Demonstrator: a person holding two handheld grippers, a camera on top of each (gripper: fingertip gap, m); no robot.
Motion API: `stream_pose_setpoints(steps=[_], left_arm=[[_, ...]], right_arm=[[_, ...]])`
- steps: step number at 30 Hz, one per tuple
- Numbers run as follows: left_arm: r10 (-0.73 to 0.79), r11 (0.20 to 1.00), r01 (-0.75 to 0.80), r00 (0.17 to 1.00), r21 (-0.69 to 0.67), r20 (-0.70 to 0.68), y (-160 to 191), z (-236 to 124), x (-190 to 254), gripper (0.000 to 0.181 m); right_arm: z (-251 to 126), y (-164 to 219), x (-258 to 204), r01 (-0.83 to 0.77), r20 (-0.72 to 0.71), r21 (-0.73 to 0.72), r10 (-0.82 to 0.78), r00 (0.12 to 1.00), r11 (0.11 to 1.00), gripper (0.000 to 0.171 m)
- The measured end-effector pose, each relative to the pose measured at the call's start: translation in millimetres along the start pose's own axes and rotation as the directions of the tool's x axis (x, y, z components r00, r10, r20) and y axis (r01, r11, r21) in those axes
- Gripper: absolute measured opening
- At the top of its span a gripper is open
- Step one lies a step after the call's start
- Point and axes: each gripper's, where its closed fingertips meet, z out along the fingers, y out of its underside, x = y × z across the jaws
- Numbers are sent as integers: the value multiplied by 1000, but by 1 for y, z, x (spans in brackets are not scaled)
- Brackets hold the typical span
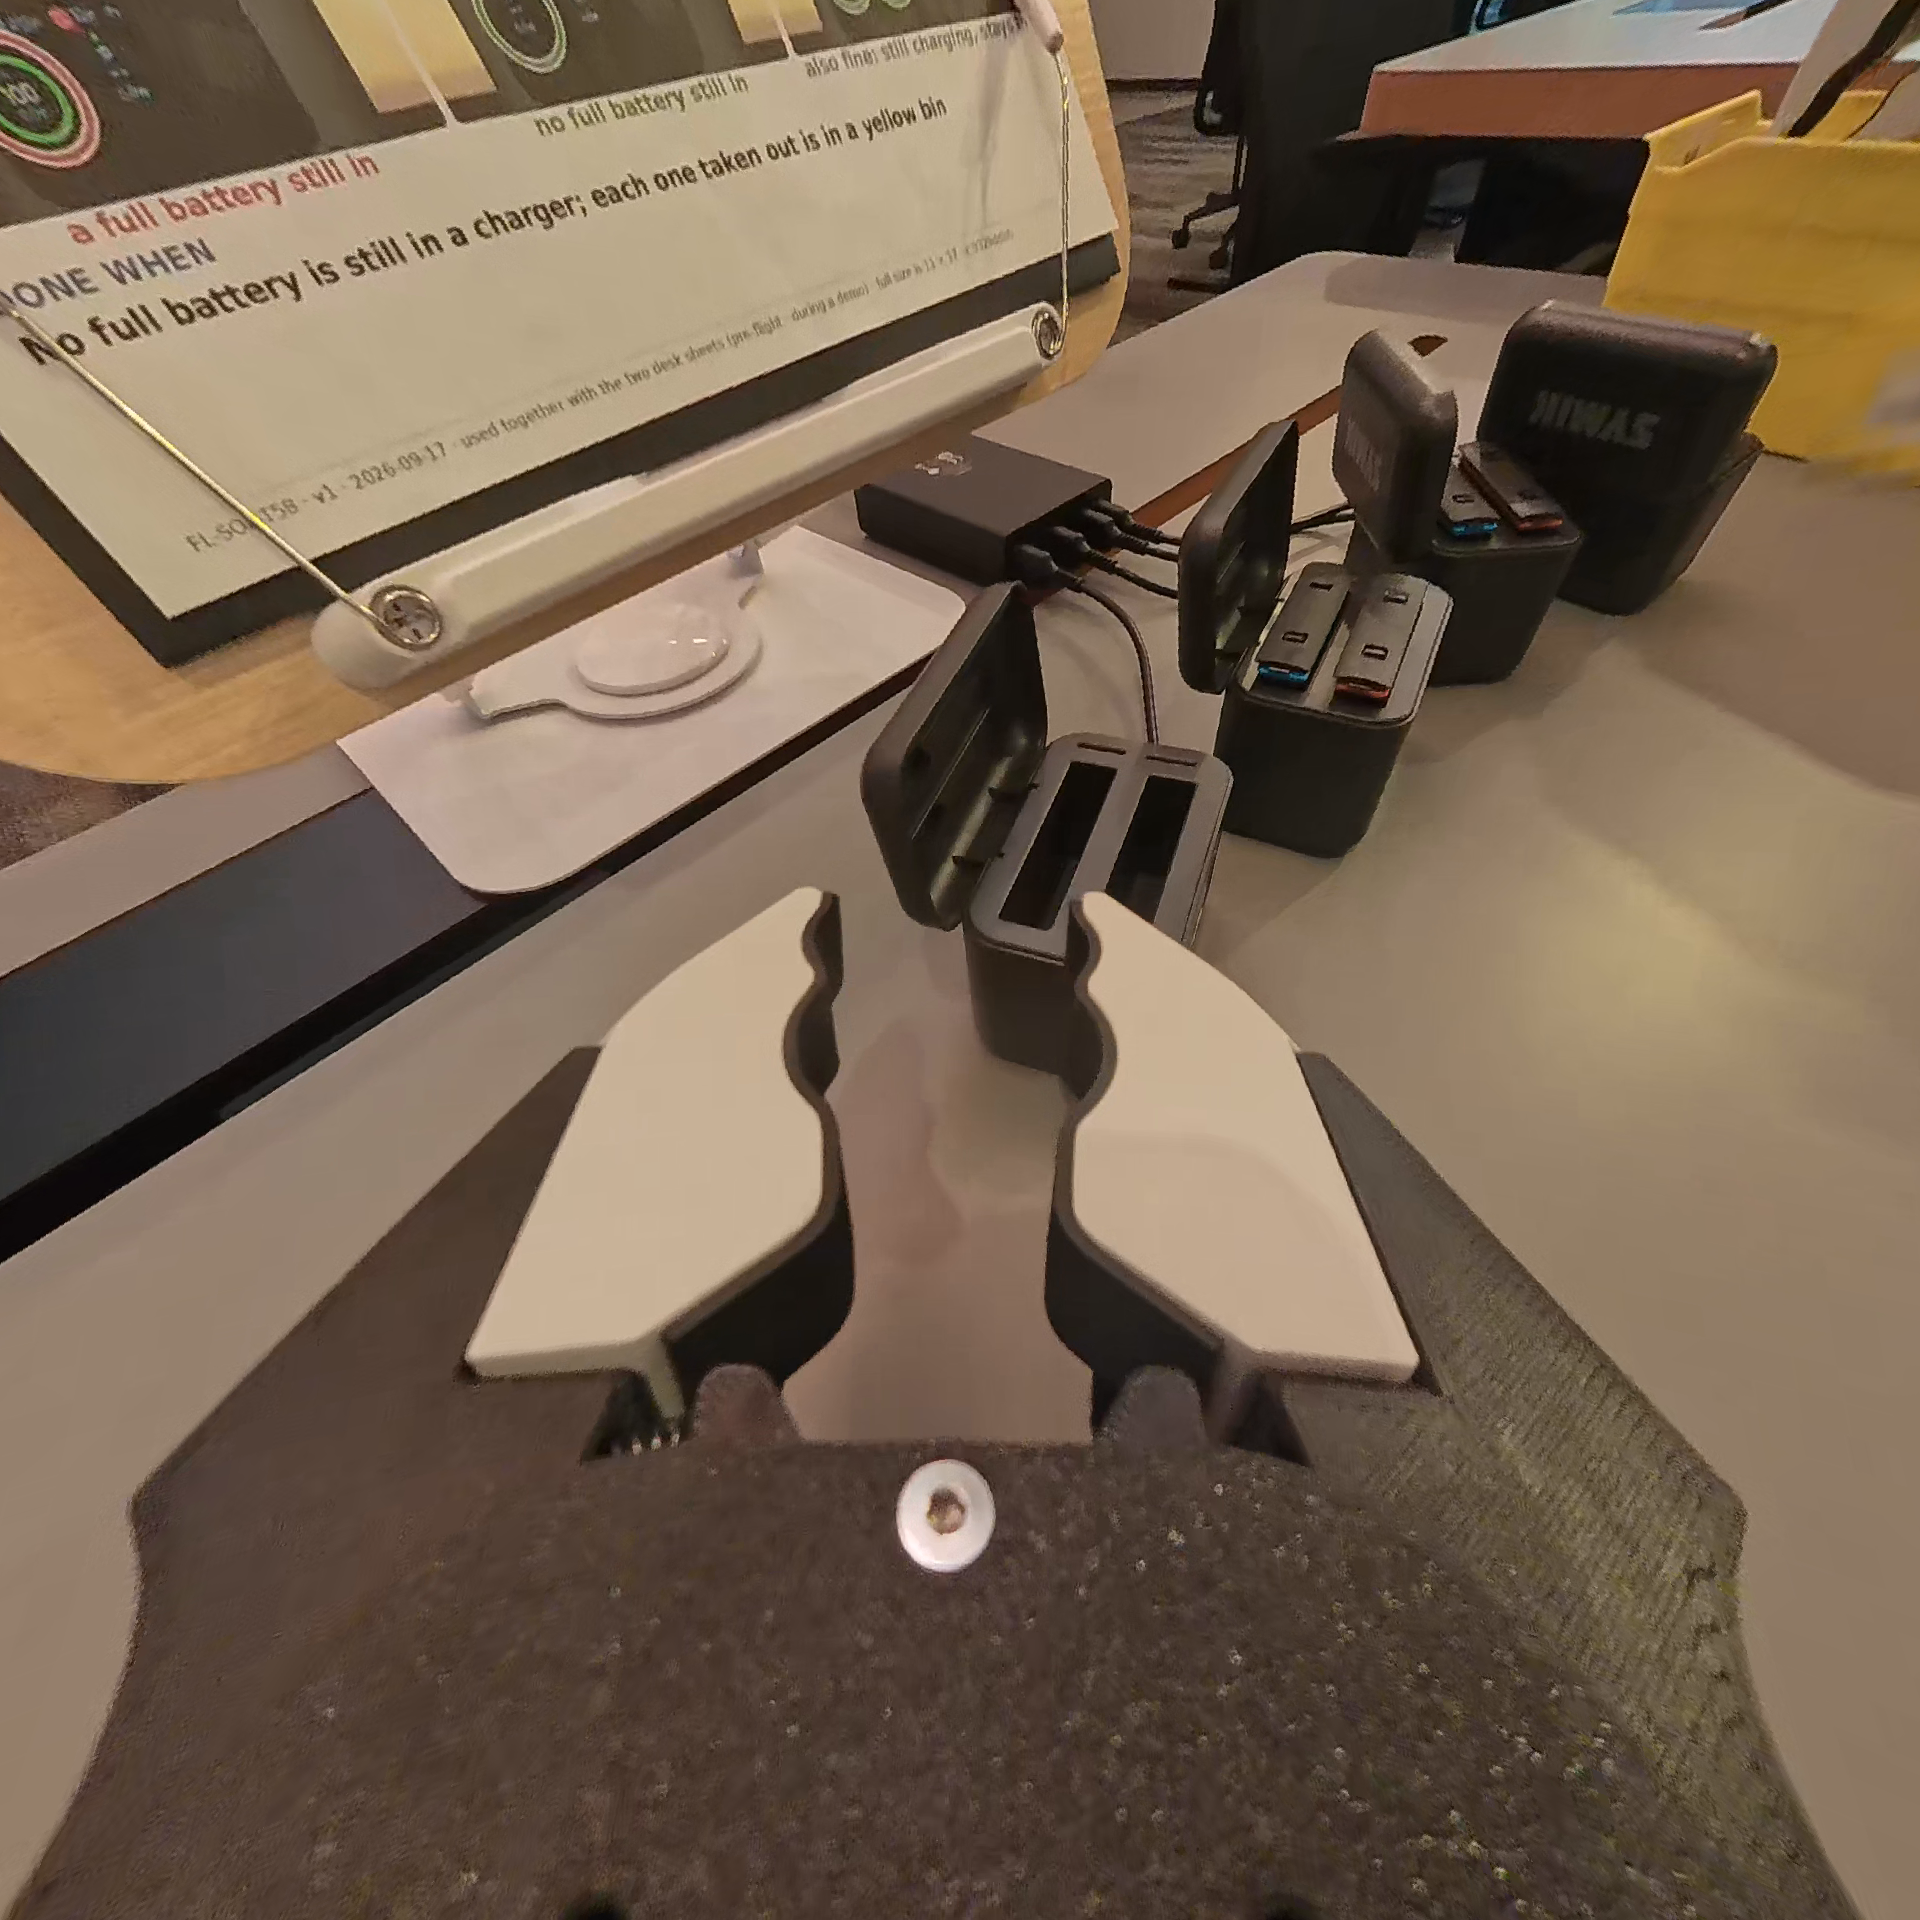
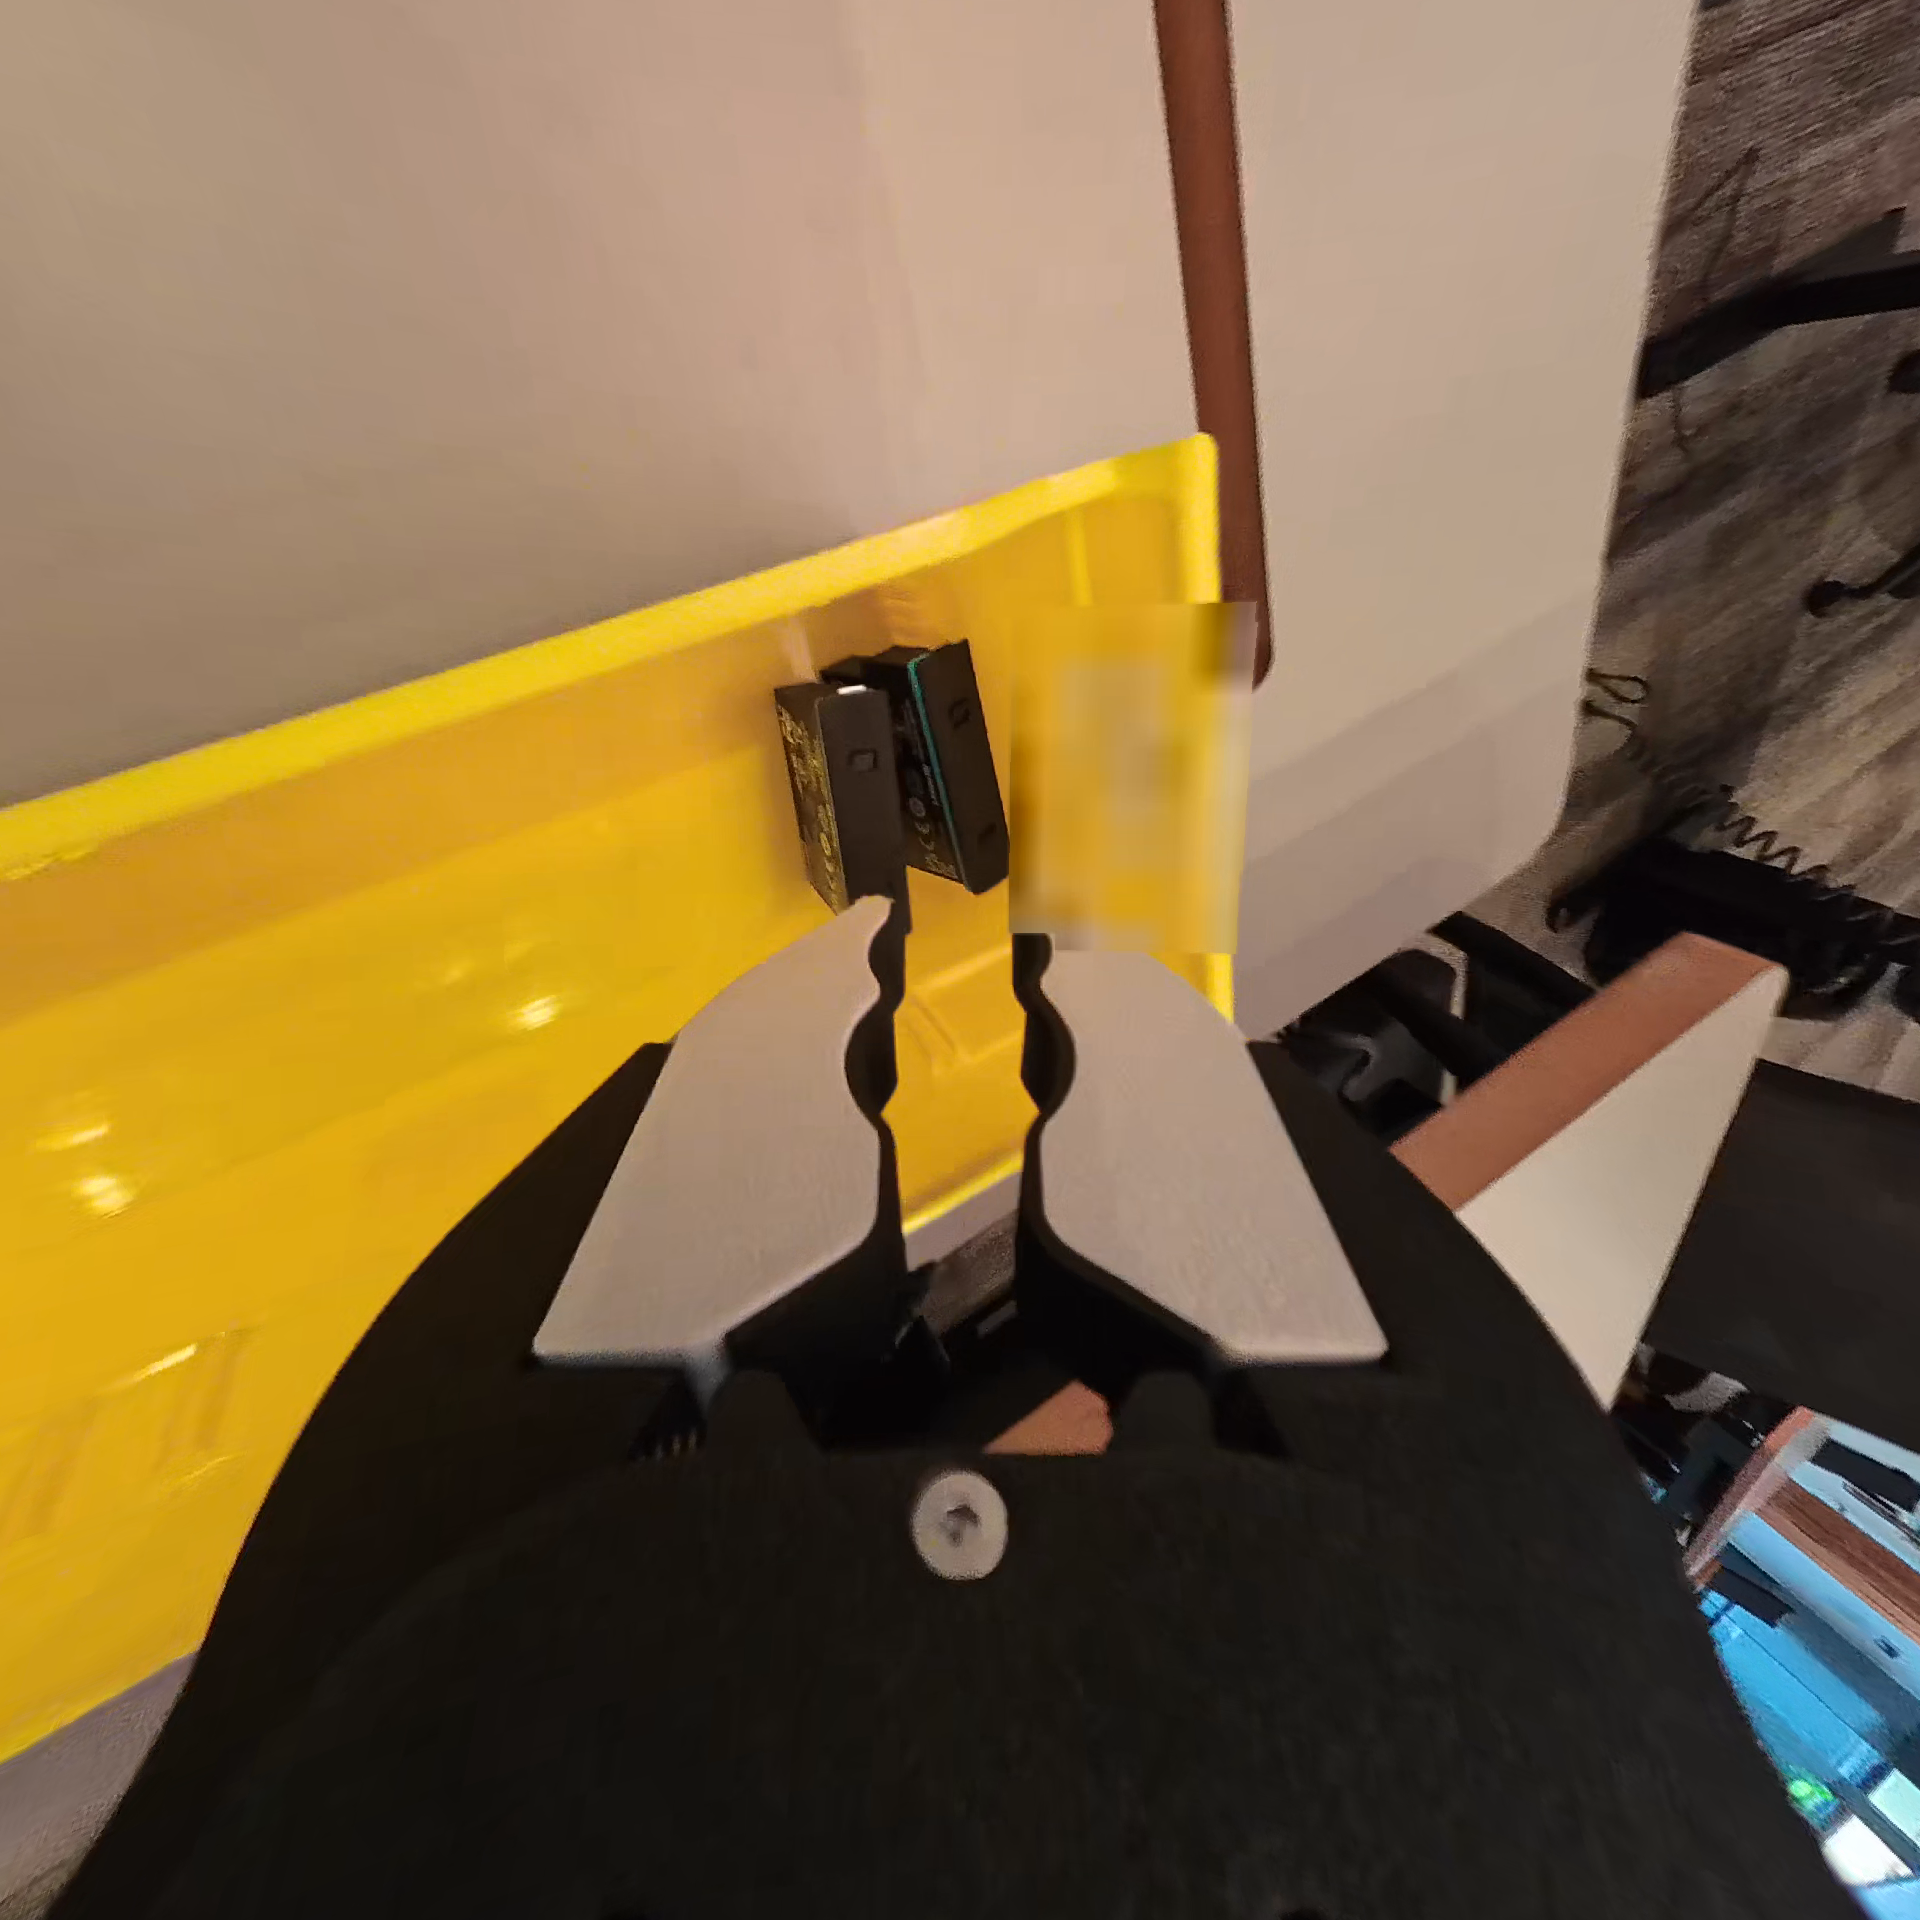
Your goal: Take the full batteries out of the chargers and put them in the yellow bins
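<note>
In the left wrist view my left gripper (image 1: pixel 956 920) is open and empty, low over the grey table. Just beyond its fingertips stands the nearest black charger (image 1: pixel 1049 997), lid up, both slots empty. Behind it a second charger (image 1: pixel 1314 764) holds two batteries (image 1: pixel 1335 639) with blue and red ends. A third charger (image 1: pixel 1501 592) also holds two batteries. A fourth charger (image 1: pixel 1662 540) stands farthest back, its inside hidden by its lid. In the right wrist view my right gripper (image 2: pixel 961 925) is open and empty over a yellow bin (image 2: pixel 416 935). Two black batteries (image 2: pixel 894 779) lie in the bin just past the fingertips.
A black power hub (image 1: pixel 982 499) with cables feeds the chargers. A printed sign on a white stand (image 1: pixel 665 665) stands at the table's back left. A yellow bin (image 1: pixel 1766 260) sits at the far right behind the chargers. A brown-edged table edge (image 2: pixel 1558 1060) lies right of the bin. My right fingertips sit around 55 cm from my left ones.
</note>
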Motion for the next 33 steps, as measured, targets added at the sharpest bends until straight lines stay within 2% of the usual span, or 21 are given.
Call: stream_pose_setpoints(steps=[5,9,14,18,21,23,25,33], left_arm=[[6,999,-6,1000,-35,-10,8,5,2,53],[18,996,-22,999,-86,-41,17,11,9,71],[31,977,-50,995,-205,-97,35,31,21,85],[57,971,-87,989,-224,-139,33,44,22,72],[92,963,-129,983,-236,-160,32,44,15,69],[90,964,-128,981,-232,-170,31,42,5,67],[56,976,-97,978,-196,-203,26,38,-3,55],[70,963,-123,973,-240,-220,34,46,-33,46]], right_arm=[[-39,-21,10,-57,-91,147,71,993,987,18],[-88,-76,-4,-56,-112,393,108,988,918,20],[-129,-137,-46,10,-111,564,64,992,826,24],[-145,-167,-79,51,-89,624,7,996,780,24],[-148,-177,-100,63,-62,637,-30,998,769,23],[-148,-178,-112,67,-49,638,-46,998,767,23],[-151,-179,-121,60,-31,650,-53,998,757,23],[-147,-172,-139,17,21,655,-41,999,755,22]])
